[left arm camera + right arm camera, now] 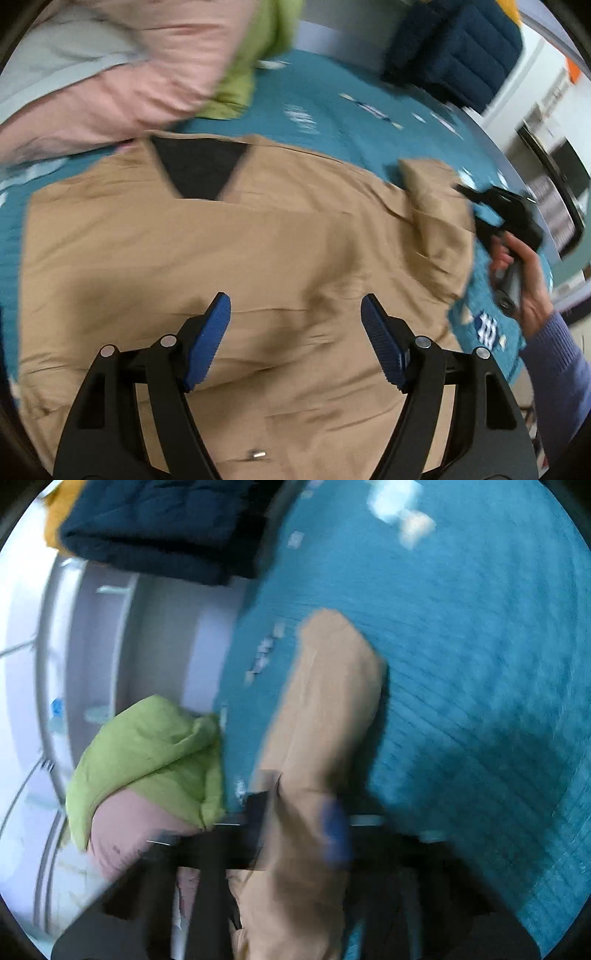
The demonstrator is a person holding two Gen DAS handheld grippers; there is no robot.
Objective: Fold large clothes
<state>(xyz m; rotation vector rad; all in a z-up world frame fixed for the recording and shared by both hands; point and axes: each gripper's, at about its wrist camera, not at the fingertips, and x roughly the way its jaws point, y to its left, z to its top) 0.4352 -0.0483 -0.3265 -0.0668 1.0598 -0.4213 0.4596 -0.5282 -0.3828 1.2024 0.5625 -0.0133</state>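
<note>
Tan cloth is lying spread across the teal bedspread (325,122), the large shirt (236,266) filling the middle of the left wrist view, its dark collar lining toward the upper left. Hovering low in the frame, the left gripper (295,343) is standing wide and empty above the fabric. At the right edge, the right gripper (476,206) is pinching the sleeve (325,709), jaws nearly closed. Soft and light, the garment is likely sagging wherever unsupported, so hems and sleeve ends look the safest holds.
</note>
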